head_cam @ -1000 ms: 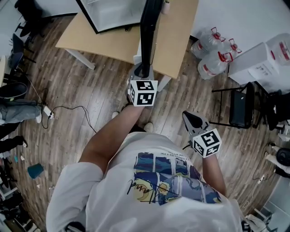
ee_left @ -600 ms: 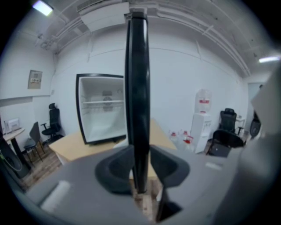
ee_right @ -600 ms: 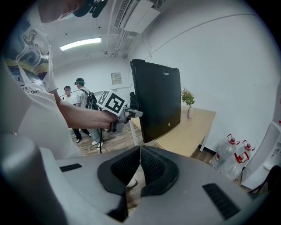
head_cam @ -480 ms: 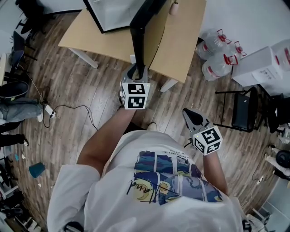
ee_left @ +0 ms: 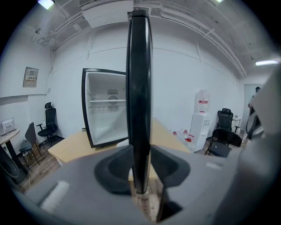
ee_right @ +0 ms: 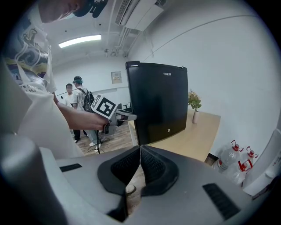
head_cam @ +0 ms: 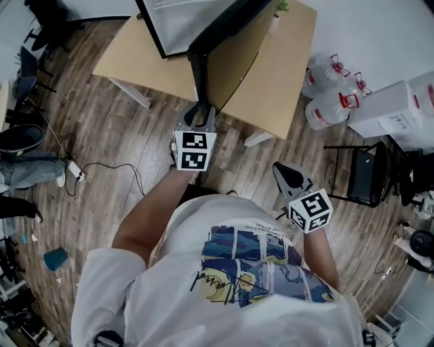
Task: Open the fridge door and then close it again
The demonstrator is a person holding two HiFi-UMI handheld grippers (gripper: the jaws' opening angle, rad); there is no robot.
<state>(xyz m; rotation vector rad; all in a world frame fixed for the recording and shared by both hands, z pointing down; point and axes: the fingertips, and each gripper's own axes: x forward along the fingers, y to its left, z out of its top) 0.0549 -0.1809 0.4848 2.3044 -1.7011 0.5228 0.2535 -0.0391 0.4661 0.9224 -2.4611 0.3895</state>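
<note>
A small black fridge (head_cam: 180,20) stands on a wooden table (head_cam: 271,74) with its interior (ee_left: 107,112) showing. Its black door (head_cam: 224,27) is swung out over the table's front edge. My left gripper (head_cam: 196,118) has the door's free edge (ee_left: 139,88) between its pads; its jaws are opening slightly while still against it (ee_left: 139,171). In the right gripper view the door's outer face (ee_right: 158,101) is seen with the left gripper (ee_right: 125,116) at its edge. My right gripper (head_cam: 283,175) hangs back by my side, shut and holding nothing (ee_right: 140,154).
Large water bottles (head_cam: 332,95) and white boxes (head_cam: 400,108) stand to the right of the table, with a black chair (head_cam: 363,176) nearer. A cable (head_cam: 102,166) lies on the wooden floor at left, where people (head_cam: 20,169) stand. A small plant vase (ee_right: 194,105) is on the table.
The door has swung wider open, and my left gripper has travelled leftward with its edge. The right gripper holds the same spot beside my body.
</note>
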